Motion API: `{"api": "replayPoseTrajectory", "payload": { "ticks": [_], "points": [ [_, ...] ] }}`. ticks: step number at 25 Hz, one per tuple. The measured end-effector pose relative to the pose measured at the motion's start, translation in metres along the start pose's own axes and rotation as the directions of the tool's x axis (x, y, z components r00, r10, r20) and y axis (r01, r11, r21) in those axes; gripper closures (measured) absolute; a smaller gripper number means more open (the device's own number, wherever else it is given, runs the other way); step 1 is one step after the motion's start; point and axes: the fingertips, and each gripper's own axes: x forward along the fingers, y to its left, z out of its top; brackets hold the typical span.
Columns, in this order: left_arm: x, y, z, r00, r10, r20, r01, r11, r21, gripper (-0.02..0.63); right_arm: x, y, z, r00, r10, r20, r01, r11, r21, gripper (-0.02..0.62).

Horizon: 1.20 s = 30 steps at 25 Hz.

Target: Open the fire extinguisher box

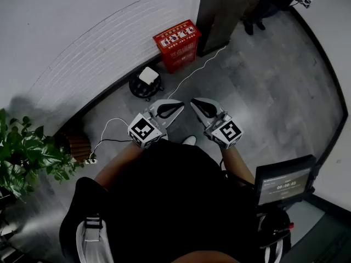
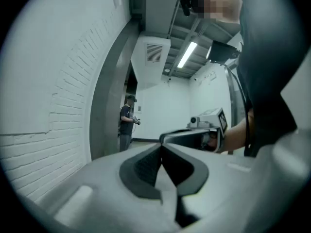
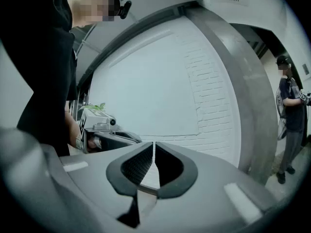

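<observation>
left gripper (image 1: pixel 178 107) and right gripper (image 1: pixel 196 104) are held shut, empty, short of the fire extinguisher box (image 1: pixel 176 44). it should be approached squarely.

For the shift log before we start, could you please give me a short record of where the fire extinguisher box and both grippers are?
Box: red fire extinguisher box on the floor, against the white brick wall, beside the grey pillar; looks closed
Left gripper: shut, empty, apart from the box
Right gripper: shut, empty, apart from the box
Nearby: white cable, potted plant
</observation>
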Motion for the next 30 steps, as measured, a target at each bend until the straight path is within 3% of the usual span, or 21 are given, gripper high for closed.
{"api": "replayPoseTrajectory", "payload": {
  "ticks": [20,30],
  "points": [
    [0.088,-0.036,0.018,0.998,-0.052,-0.03,0.053,0.998,0.044,0.604,-0.081,-0.056,0.01,0.997,-0.069,0.041,0.069,0.998,0.011,0.586],
    [0.138,0.029,0.0,0.999,-0.035,-0.027,0.035,0.999,-0.001,0.604,-0.057,-0.125,-0.009,0.997,-0.056,-0.045,0.057,0.998,0.016,0.586]
  ]
}}
